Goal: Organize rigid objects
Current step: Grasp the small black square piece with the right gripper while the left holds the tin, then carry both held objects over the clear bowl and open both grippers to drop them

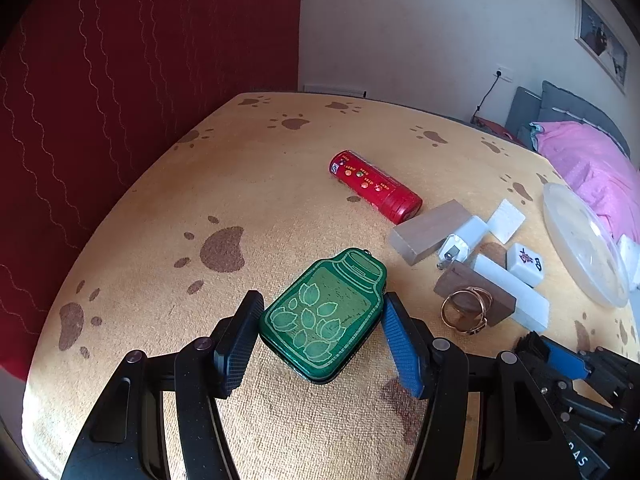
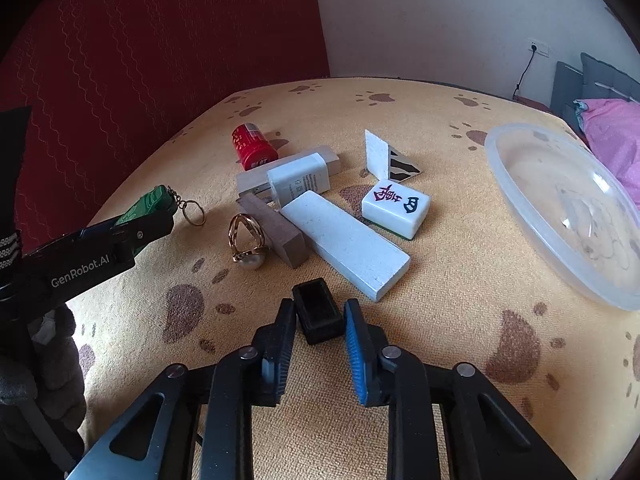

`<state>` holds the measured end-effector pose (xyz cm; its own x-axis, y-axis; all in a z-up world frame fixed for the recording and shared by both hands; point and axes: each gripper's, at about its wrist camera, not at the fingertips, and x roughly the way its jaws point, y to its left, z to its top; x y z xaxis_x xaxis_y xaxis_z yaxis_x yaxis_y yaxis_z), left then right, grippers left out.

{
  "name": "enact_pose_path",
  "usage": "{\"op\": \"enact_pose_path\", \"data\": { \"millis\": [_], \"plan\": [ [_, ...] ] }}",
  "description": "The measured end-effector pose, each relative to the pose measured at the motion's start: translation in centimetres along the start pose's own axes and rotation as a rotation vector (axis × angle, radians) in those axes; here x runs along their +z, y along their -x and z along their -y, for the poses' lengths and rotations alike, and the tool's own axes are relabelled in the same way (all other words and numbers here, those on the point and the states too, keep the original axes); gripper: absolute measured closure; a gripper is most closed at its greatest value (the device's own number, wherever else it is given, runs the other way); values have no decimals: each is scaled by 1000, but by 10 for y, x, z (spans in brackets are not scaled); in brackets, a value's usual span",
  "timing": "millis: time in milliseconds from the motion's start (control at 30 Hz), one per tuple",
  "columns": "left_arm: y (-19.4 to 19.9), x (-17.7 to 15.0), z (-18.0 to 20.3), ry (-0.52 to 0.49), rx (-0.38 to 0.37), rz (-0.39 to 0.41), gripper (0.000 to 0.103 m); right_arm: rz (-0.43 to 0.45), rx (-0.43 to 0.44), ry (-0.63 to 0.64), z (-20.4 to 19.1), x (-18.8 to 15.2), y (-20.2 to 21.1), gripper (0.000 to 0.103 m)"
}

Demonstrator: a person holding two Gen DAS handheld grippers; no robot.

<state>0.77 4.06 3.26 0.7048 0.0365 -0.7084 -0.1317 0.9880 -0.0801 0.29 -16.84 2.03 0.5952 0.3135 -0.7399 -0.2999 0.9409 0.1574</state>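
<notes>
Green, jar-shaped metal tin (image 1: 323, 314) sits clamped between the left gripper (image 1: 320, 336) pads, resting on the yellow paw-print cloth (image 1: 168, 208). Beside it, the right gripper (image 2: 320, 338) has its jaws pressed onto a small black rectangular box (image 2: 318, 316). Beyond lie a white stone slab (image 2: 346, 244), mahjong tile (image 2: 396, 208), pearl ring (image 2: 246, 240) and red cylindrical tin (image 2: 252, 146), all loose. The clear plastic tub (image 2: 560, 184) looks empty, so sorting seems barely begun.
</notes>
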Motion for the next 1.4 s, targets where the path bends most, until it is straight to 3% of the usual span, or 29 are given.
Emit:
{"op": "enact_pose_path", "data": {
  "millis": [500,667,900,1400],
  "plan": [
    [14,3,26,-53,3,21,42,146,-66,-141,63,13,45,80],
    [15,6,36,-69,3,23,42,126,19,-189,78,9,45,79],
    [16,4,45,-86,-8,20,42,45,97,-96,44,-2,25,76],
    [19,5,30,-53,-33,23,42,-21,98,-2,9,4,-6,75]
  ]
}}
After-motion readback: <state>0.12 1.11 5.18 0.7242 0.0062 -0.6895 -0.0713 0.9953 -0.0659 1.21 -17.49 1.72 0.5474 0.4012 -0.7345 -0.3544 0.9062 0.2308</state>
